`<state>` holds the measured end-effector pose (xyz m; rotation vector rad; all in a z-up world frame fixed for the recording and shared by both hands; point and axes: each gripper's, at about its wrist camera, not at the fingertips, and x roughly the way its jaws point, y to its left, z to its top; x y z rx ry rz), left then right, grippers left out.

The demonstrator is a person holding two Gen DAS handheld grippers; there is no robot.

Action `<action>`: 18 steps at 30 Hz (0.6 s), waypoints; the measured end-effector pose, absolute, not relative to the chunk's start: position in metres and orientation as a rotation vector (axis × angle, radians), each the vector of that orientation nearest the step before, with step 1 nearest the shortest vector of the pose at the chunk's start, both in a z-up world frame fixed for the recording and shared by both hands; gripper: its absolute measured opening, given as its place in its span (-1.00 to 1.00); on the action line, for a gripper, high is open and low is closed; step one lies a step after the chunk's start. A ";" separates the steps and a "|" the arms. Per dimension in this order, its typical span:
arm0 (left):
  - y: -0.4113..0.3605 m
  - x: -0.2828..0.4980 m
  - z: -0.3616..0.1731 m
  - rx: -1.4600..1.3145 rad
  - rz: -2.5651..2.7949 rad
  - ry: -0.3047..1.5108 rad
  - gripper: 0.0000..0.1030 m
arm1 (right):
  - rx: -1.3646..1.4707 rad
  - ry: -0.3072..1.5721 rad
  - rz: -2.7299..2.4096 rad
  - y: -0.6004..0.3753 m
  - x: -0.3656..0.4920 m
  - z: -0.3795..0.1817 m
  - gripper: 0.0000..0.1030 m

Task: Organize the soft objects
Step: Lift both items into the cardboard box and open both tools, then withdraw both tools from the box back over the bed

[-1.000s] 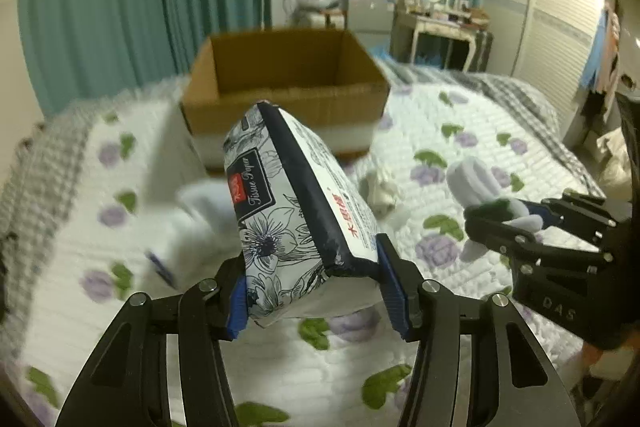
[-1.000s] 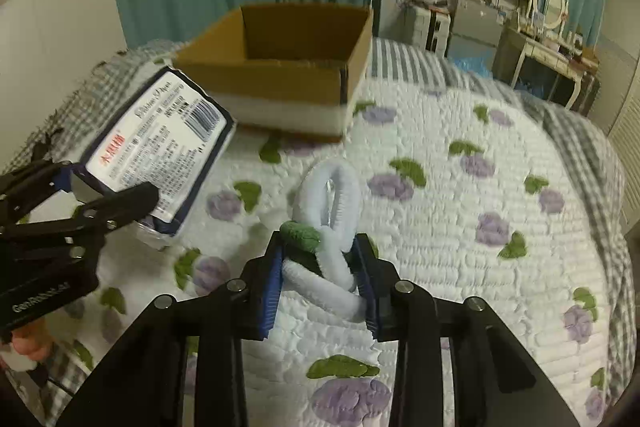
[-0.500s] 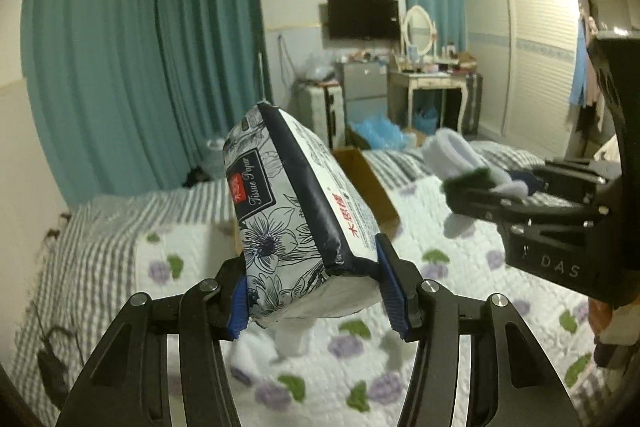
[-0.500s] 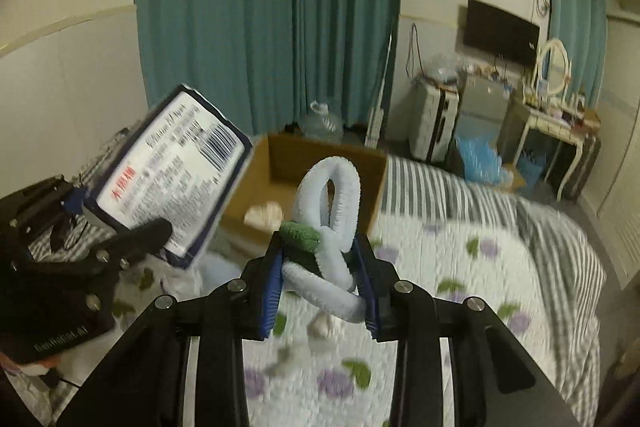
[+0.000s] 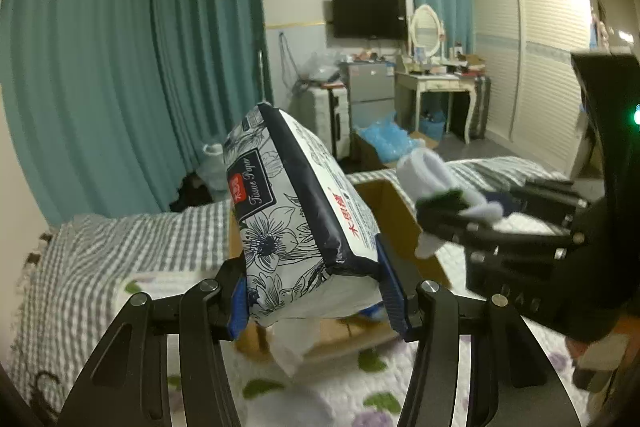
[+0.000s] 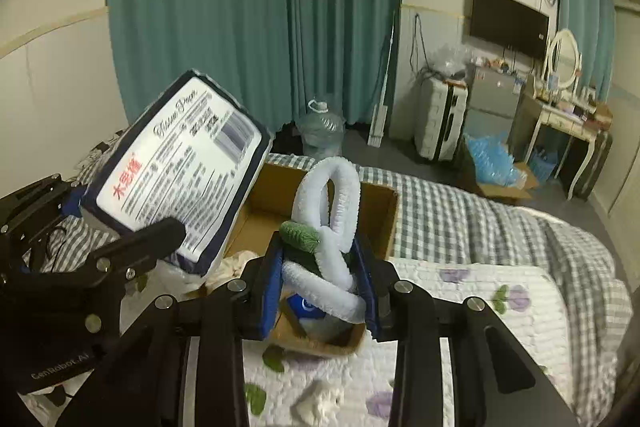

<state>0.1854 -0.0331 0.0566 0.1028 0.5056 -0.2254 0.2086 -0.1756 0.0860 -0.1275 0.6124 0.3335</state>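
The left tongs (image 5: 316, 301) clamp the lower end of a tissue pack (image 5: 296, 223), held tilted above the cardboard box (image 6: 376, 211). It looks light and squashy, its wrapper slippery. The right tongs (image 6: 320, 291) pinch a fuzzy white loop (image 6: 332, 223) over the same box; it seems limp and best gripped at its knot.
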 end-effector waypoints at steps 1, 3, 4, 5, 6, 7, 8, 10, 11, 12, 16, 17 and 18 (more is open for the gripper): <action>-0.032 0.196 0.054 0.095 -0.228 0.513 0.02 | -0.123 0.623 0.336 -0.175 0.219 0.079 -0.36; -0.031 0.213 0.046 0.085 -0.230 0.535 0.02 | -0.126 0.637 0.340 -0.173 0.233 0.068 -0.36; -0.031 0.223 0.042 0.088 -0.228 0.549 0.02 | -0.129 0.645 0.343 -0.171 0.242 0.061 -0.36; -0.031 0.231 0.037 0.098 -0.226 0.555 0.02 | -0.132 0.652 0.347 -0.171 0.248 0.055 -0.36; -0.031 0.237 0.033 0.110 -0.220 0.556 0.04 | -0.132 0.658 0.353 -0.171 0.253 0.049 -0.35; -0.033 0.241 0.029 0.121 -0.215 0.560 0.13 | -0.128 0.662 0.357 -0.171 0.259 0.043 -0.34; -0.033 0.245 0.024 0.131 -0.213 0.567 0.13 | -0.124 0.662 0.359 -0.172 0.261 0.038 -0.30; -0.030 0.250 0.014 0.141 -0.210 0.571 0.13 | -0.106 0.658 0.361 -0.176 0.265 0.030 -0.05; -0.029 0.251 0.013 0.145 -0.207 0.573 0.16 | -0.100 0.655 0.342 -0.178 0.265 0.027 0.16; -0.028 0.253 0.009 0.151 -0.197 0.578 0.19 | -0.099 0.653 0.316 -0.181 0.266 0.024 0.27; -0.024 0.257 0.006 0.178 -0.151 0.571 0.44 | -0.072 0.644 0.305 -0.197 0.259 0.024 0.45; -0.024 0.256 0.008 0.183 -0.131 0.566 0.44 | -0.072 0.641 0.295 -0.201 0.257 0.027 0.47; -0.023 0.254 0.011 0.186 -0.121 0.559 0.44 | -0.071 0.635 0.288 -0.204 0.253 0.031 0.50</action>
